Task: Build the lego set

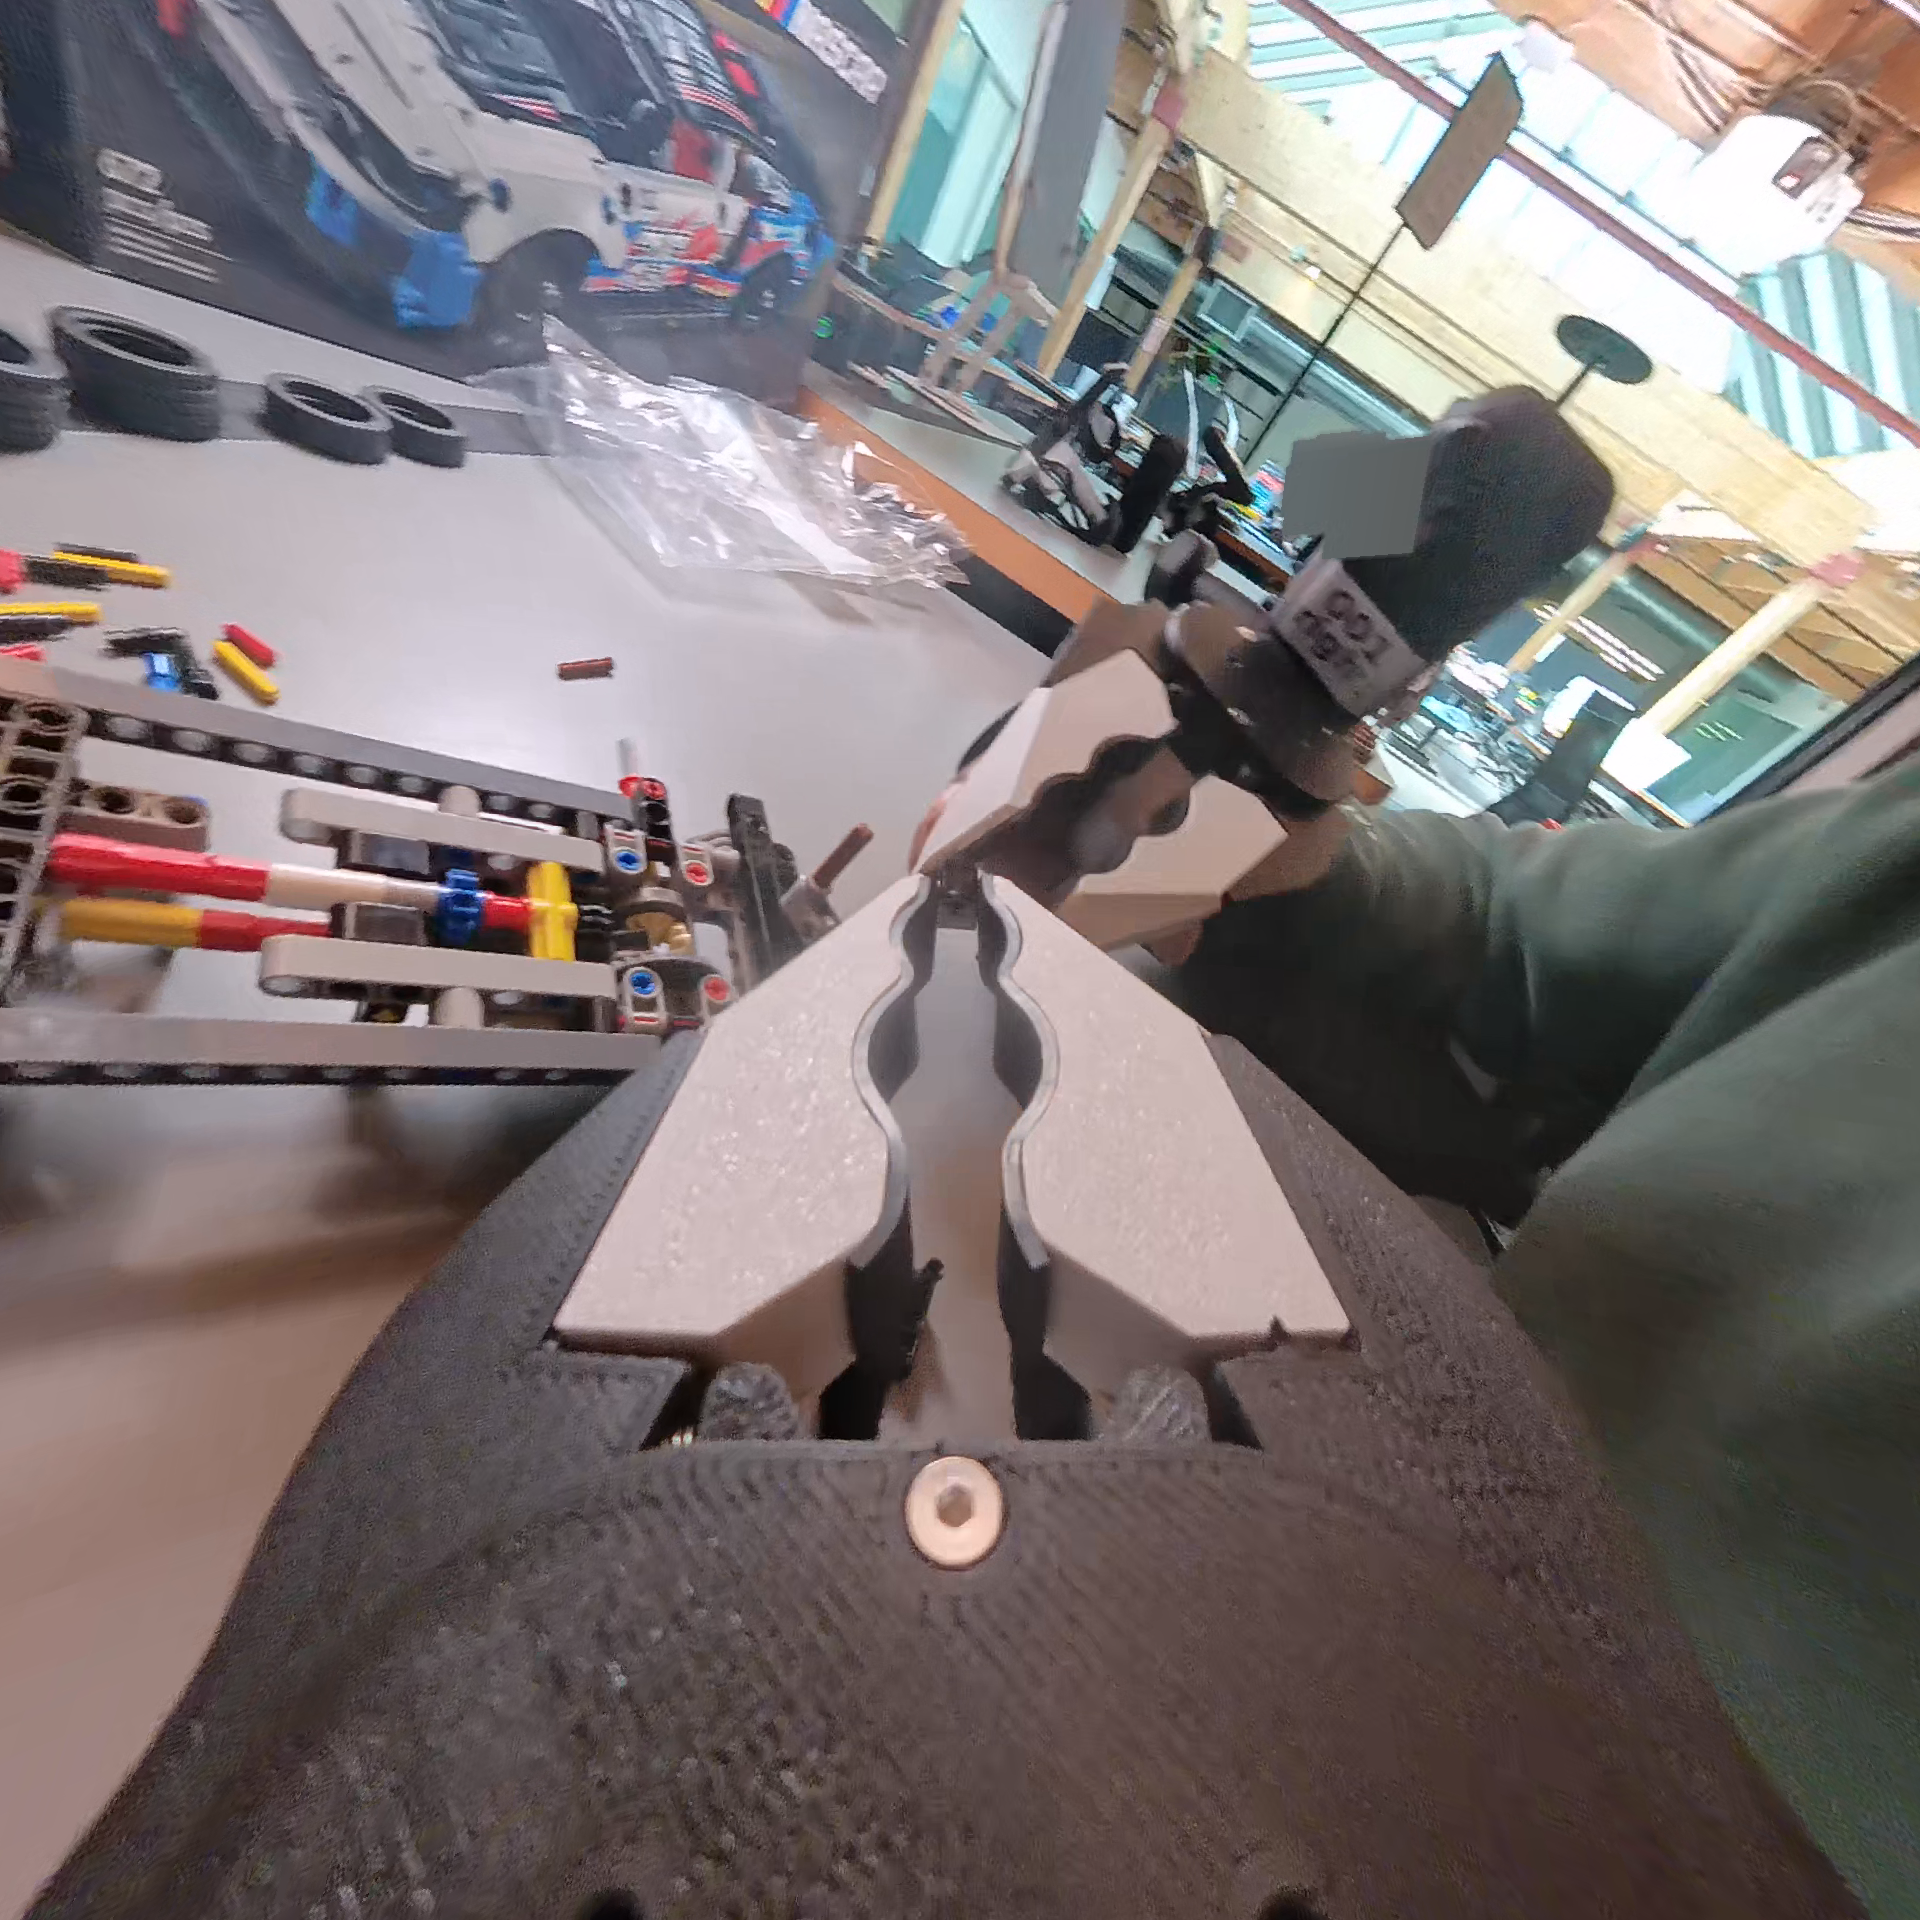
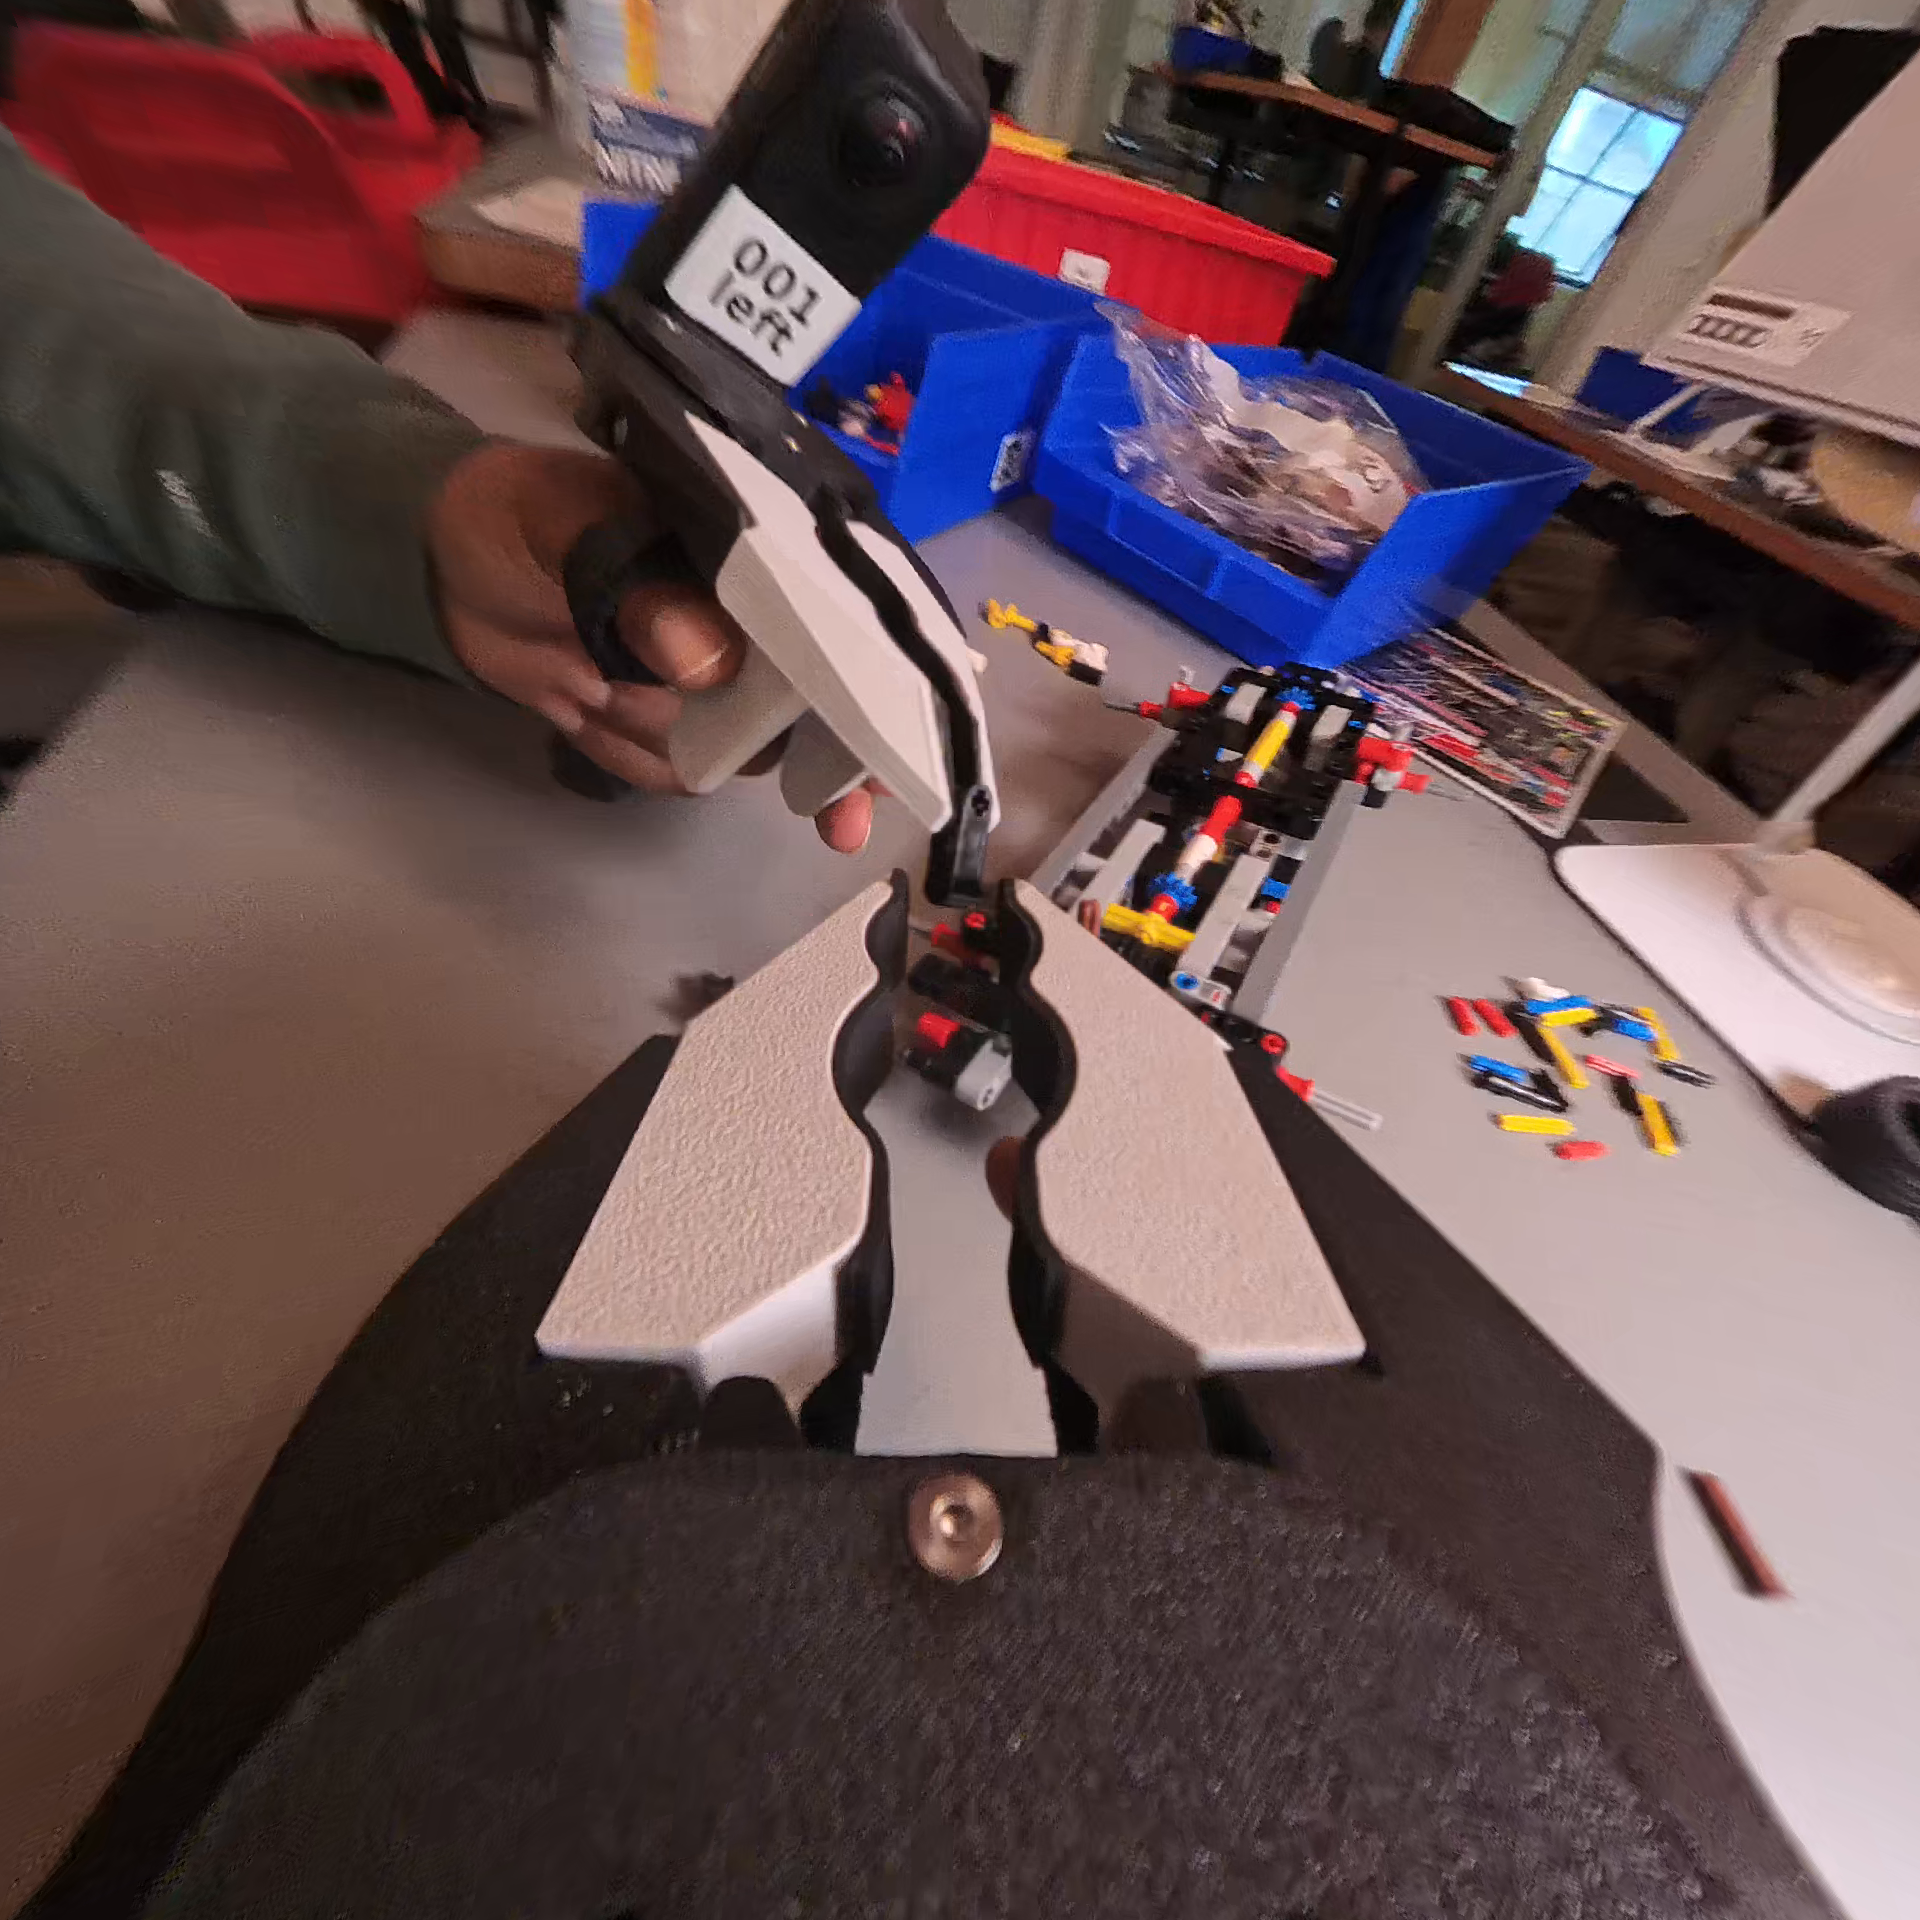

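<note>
My left gripper [image 1: 951,896] is shut on a small black angled beam [image 2: 966,842]. In the right wrist view the left gripper [image 2: 971,821] comes in from the upper left and holds the beam's lower end just above my right gripper [image 2: 953,902]. The right gripper is closed on a small black, red and grey sub-assembly [image 2: 961,1003] between its fingers. In the left wrist view the right gripper [image 1: 940,857] meets my left fingertips tip to tip. The partly built chassis [image 1: 416,914] with grey beams and red, yellow and blue axles lies on the table [image 2: 1226,831] beyond both grippers.
Loose red, yellow, blue and black pins [image 2: 1569,1060] lie to the right, with others beside the chassis [image 1: 135,623]. Black tyres [image 1: 135,384], the set box [image 1: 468,156] and clear bags [image 1: 727,468] sit farther back. Blue bins [image 2: 1299,488], a booklet [image 2: 1496,727] and a brown axle [image 2: 1735,1538] are nearby. The grippers are tip to tip, or close to it.
</note>
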`<state>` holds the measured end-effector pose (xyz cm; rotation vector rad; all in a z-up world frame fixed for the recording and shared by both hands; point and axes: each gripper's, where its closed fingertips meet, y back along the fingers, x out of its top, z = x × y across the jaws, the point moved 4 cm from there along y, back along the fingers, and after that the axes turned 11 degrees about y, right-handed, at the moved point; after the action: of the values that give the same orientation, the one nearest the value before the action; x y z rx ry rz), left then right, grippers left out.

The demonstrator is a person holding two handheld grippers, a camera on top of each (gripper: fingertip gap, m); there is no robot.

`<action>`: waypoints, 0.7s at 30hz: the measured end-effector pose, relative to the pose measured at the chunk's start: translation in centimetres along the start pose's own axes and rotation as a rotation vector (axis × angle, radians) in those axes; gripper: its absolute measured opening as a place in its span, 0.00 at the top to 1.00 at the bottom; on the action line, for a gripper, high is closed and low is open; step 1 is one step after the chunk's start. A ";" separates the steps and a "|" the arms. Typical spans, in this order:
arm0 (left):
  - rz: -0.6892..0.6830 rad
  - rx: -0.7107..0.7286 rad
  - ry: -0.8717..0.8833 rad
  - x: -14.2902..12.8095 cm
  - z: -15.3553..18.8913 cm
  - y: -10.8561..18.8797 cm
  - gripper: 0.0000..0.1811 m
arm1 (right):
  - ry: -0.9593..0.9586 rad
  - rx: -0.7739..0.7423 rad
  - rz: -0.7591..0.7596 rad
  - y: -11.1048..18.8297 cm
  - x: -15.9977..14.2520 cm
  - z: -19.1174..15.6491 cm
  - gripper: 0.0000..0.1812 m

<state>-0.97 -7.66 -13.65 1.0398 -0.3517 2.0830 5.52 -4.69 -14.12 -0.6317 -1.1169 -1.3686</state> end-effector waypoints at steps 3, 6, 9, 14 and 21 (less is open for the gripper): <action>0.041 0.064 -0.012 0.3 -0.3 -0.2 0.97 | 0.127 -0.105 -0.109 -0.4 0.0 -0.1 0.94; 0.048 0.112 -0.025 0.1 -0.4 -0.6 0.97 | 0.222 -0.192 -0.159 -0.4 0.3 0.2 0.95; 0.064 0.131 -0.014 0.0 -0.5 -0.9 0.97 | 0.275 -0.226 -0.241 -0.5 -0.2 0.2 0.97; 0.077 0.161 -0.032 0.2 -0.5 -1.2 0.97 | 0.332 -0.277 -0.270 -0.3 -0.2 0.4 0.97; -0.062 0.251 -0.317 1.9 -1.2 -0.5 0.86 | 0.076 -0.265 -0.112 1.6 -0.8 3.3 0.98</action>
<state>-1.96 -5.68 -12.96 1.5183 -0.2116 1.9405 6.35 -1.18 -13.13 -0.7088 -0.9294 -1.6403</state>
